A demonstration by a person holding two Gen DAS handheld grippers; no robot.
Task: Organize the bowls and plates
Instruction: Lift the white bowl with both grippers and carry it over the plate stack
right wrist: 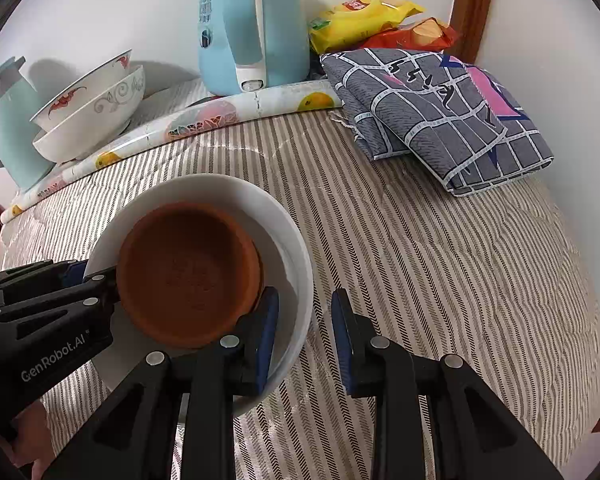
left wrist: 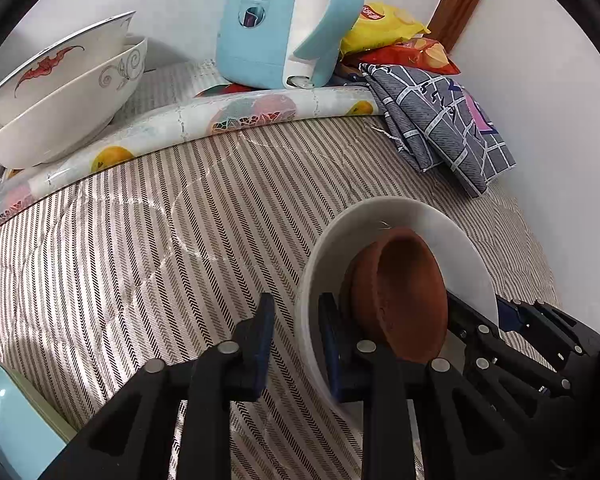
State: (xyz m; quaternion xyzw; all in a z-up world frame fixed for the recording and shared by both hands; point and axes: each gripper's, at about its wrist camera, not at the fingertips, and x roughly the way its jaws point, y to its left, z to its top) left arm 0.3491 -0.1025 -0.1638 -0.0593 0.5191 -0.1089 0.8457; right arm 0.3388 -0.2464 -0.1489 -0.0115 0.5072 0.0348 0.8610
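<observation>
Both tongs straddle the white bowl's [right wrist: 296,264] rim, wide and unclamped; left gripper [left wrist: 294,340], right gripper [right wrist: 306,338]; likely steadying it while the terracotta dish [right wrist: 188,272] nests inside

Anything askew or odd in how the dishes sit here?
Yes. The two patterned bowls at the back left are nested crookedly, the upper one tilted. The brown dish sits off-centre in the white bowl, against its near-left side.

A plain white ceramic bowl [right wrist: 296,280] held a terracotta-brown clay dish [right wrist: 188,272]; the woven tablecloth [right wrist: 420,280] was beige-and-brown striped; the folded cotton cloth [right wrist: 440,120] was grey with white grid lines; the plastic kettle [right wrist: 252,32] was pale blue.
</observation>
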